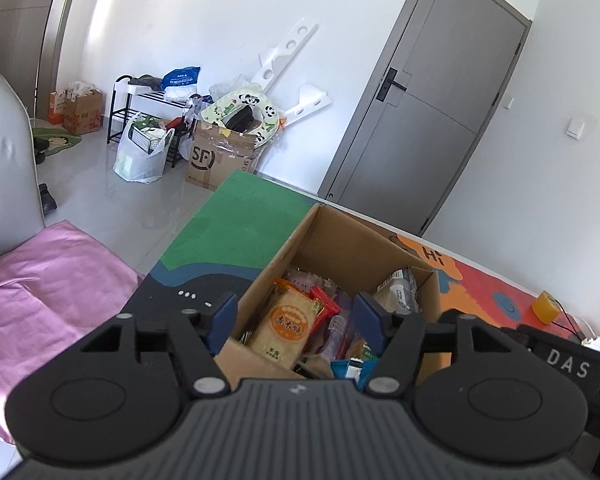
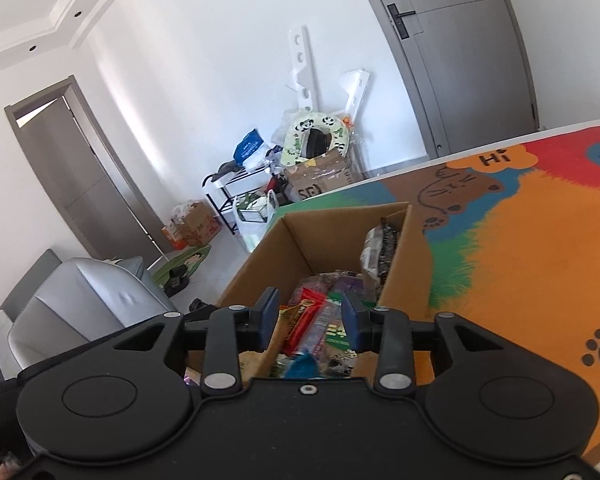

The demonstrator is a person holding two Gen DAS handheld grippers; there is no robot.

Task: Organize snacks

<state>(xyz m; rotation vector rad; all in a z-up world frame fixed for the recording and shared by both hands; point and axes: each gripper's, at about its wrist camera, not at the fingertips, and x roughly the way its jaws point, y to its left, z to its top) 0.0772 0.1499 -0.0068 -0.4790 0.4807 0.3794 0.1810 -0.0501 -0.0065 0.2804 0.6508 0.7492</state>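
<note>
Snacks heaped in cardboard box on counter, near edge. Left gripper above heap, jaws wide, empty; right gripper alongside, jaws narrower, empty. Picking stage, likely. Next: lower onto one packet, close, lift clear.

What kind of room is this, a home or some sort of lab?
Most likely a lived-in home, perhaps a bedroom or entry area. A black metal shoe rack stands by the white wall, a pink bedsheet lies nearby, and an open brown cardboard box of snack packets sits on a colourful cartoon mat.
</note>
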